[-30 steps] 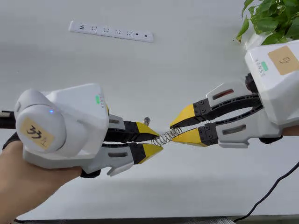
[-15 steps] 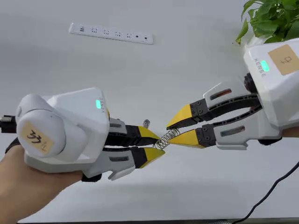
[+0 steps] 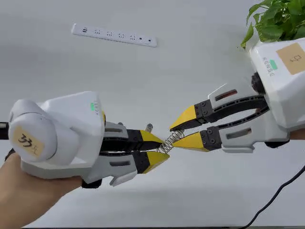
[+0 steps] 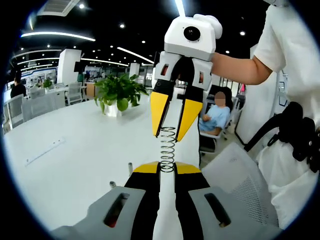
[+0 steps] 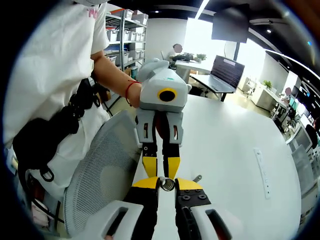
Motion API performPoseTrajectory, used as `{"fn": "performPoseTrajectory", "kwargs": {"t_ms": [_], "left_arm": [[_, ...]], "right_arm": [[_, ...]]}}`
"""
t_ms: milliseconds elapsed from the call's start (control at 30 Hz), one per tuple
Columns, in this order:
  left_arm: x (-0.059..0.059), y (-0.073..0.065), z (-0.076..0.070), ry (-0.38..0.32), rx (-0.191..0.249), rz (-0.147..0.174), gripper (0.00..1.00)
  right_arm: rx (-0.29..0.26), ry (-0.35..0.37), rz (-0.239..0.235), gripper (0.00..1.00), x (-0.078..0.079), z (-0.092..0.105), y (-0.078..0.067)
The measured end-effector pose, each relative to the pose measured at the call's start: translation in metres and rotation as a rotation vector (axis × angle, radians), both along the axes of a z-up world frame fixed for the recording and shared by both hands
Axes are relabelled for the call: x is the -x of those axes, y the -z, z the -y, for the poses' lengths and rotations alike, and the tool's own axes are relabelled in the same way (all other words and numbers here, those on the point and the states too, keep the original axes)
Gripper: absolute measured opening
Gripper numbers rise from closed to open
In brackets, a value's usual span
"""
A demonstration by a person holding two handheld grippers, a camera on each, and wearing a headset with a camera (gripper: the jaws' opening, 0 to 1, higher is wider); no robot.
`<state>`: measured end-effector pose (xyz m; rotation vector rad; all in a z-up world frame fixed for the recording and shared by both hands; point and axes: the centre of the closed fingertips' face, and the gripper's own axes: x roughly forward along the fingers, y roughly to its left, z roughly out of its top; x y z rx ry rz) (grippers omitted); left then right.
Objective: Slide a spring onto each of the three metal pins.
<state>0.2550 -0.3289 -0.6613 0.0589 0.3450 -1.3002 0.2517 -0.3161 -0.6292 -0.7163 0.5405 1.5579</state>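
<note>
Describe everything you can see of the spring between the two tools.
The spring is a thin, silvery wire coil with open, evenly spaced turns, and it looks like bare metal. It hangs in the air above the white table, slanting up to the right in the head view. One end is clamped between the yellow tips of the left tool. The other end sits between the yellow tips of the right tool, which close in on it from both sides. Nothing else touches it.
</note>
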Motion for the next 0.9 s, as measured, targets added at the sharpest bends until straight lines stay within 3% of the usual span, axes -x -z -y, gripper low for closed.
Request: {"fn": "performPoseTrajectory", "kwargs": {"t_ms": [400, 900], "left_arm": [[-0.003, -0.006, 0.001, -0.004, 0.022, 0.013, 0.06], [-0.003, -0.009, 0.003, -0.004, 0.033, 0.024, 0.06]], "right_arm": [[0.034, -0.031, -0.029, 0.15, -0.006, -0.001, -0.002], [0.156, -0.16, -0.04, 0.12, 0.003, -0.005, 0.009]]}}
